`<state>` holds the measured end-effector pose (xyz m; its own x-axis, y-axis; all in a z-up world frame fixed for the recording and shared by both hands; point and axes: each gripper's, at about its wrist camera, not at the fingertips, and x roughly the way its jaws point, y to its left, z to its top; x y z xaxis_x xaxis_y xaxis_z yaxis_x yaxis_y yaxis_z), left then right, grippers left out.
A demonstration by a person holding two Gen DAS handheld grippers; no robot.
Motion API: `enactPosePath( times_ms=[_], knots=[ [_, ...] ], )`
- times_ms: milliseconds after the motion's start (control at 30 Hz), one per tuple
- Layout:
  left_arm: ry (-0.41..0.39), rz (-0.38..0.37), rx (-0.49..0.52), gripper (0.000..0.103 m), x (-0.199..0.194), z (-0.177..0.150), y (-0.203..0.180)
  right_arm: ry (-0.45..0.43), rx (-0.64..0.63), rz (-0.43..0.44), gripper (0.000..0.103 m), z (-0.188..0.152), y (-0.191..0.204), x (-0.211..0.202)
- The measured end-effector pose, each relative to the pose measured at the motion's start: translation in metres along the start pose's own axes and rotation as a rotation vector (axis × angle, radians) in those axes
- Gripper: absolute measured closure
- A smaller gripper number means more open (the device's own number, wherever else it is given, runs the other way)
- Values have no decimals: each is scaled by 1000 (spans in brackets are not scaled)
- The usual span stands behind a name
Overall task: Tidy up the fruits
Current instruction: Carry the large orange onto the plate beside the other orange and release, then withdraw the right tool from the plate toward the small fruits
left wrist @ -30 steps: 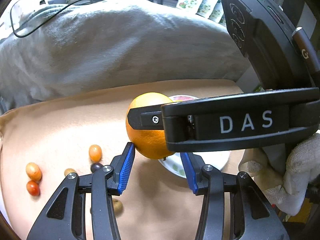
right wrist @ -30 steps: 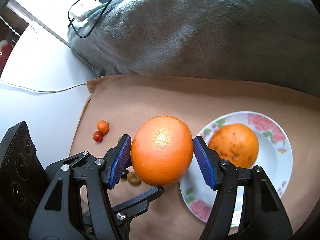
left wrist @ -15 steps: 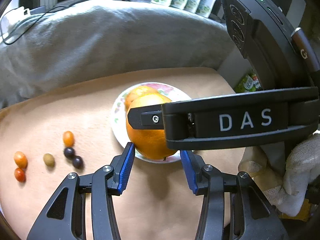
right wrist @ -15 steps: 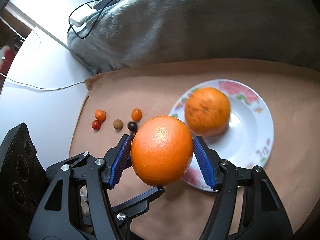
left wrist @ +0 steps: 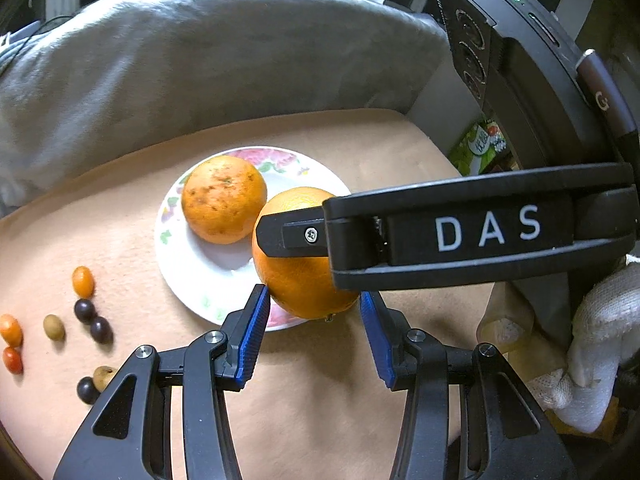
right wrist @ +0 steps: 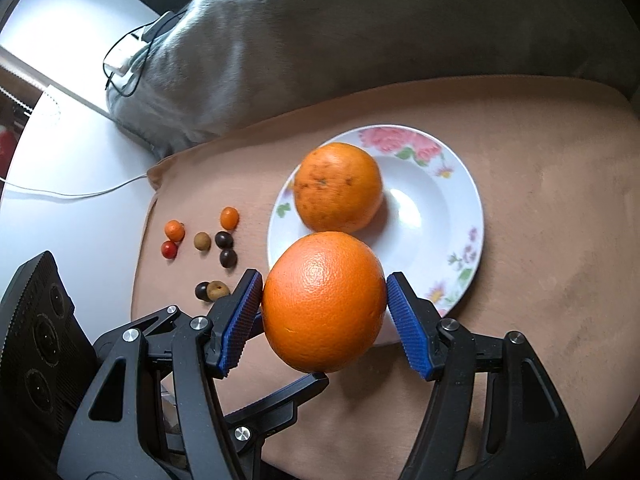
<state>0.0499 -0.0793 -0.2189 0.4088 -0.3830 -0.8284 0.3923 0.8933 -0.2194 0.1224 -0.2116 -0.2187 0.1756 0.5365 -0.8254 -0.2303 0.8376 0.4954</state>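
My right gripper (right wrist: 323, 280) is shut on a large smooth orange (right wrist: 324, 304), its blue pads pressing both sides. The fruit hangs over the near rim of a white flowered plate (right wrist: 460, 200). A second, speckled orange (right wrist: 338, 186) lies on the plate's left half. In the left wrist view the held orange (left wrist: 304, 280) sits just beyond my left gripper (left wrist: 313, 296), which is open and holds nothing. The right gripper's black finger (left wrist: 296, 236) crosses over that fruit. The plate (left wrist: 192, 264) and the speckled orange (left wrist: 224, 199) lie behind it.
Several small fruits (right wrist: 224, 240), orange, red, olive and dark, lie on the tan cloth (right wrist: 540, 280) left of the plate. A grey blanket (right wrist: 320, 40) rises behind. A white surface (right wrist: 60, 160) with cables lies to the left. A gloved hand (left wrist: 592, 328) is at the right.
Both grippers have moved together across the cloth from near the small fruits to the plate and sunk a little. The held orange now hangs over the plate's near rim. Neither gripper's jaws changed.
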Motion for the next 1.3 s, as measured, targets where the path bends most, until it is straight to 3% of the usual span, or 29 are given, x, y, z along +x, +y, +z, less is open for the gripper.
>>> enactPosePath(
  times_ms=[333,467,600,1000,1133,1300],
  knots=[
    [13,32,44,57,27,13,-27,7,16,8,36,5,-11,4],
    [8,39,60,64,27,11,-30,14,15,-40,36,7,-14,5],
    [2,50,55,64,23,13,-27,-35,51,-20,36,10,-22,-8],
    [-31,61,10,63,12,18,-16,-110,30,-82,35,22,-22,-38],
    [-44,63,-4,49,-3,17,-11,-119,24,-90,28,20,-18,-40],
    [-60,77,-20,46,-19,11,-6,-137,3,-112,27,17,-11,-41]
  ],
)
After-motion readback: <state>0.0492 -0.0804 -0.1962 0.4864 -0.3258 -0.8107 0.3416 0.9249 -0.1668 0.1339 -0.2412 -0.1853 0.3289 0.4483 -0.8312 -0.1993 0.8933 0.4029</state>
